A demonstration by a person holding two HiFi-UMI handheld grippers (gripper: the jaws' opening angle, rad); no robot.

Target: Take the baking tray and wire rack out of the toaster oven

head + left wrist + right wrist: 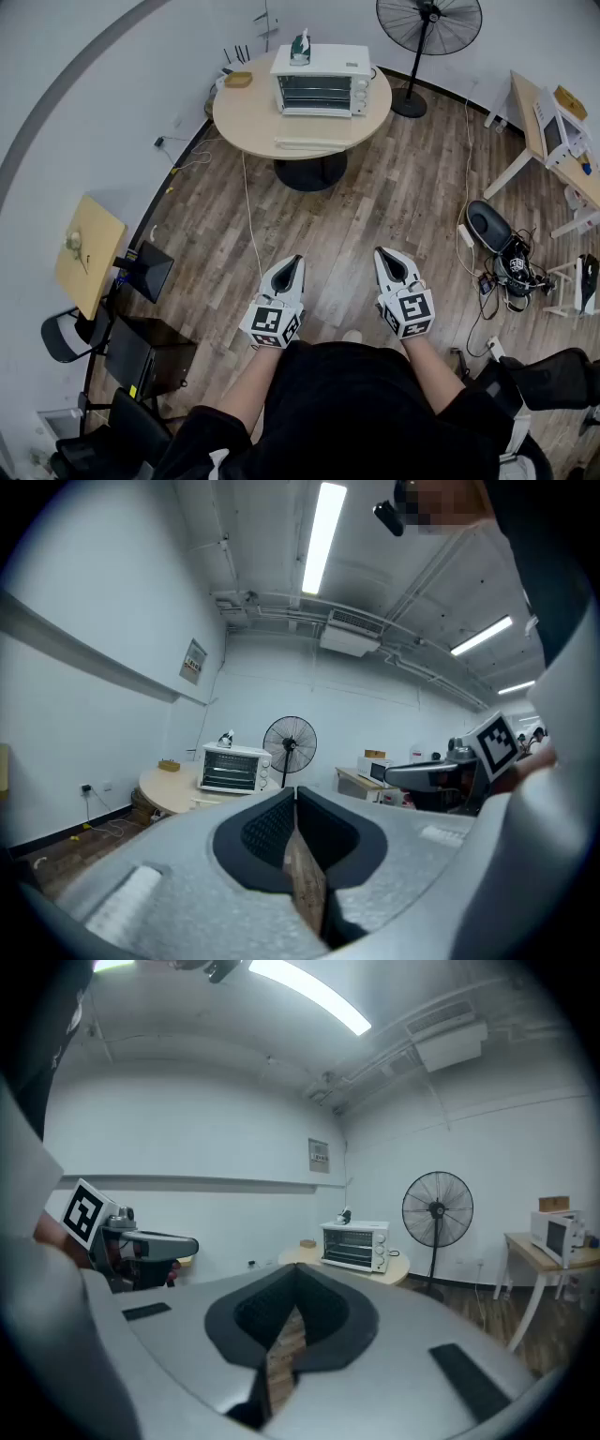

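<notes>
our left tongs and right tongs are clenched on nothing, with the oven far ahead on the surface, about equally near both.

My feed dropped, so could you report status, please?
Left gripper, right gripper shut, empty. Toaster oven on round table, out of reach. Cable on floor between.
</notes>
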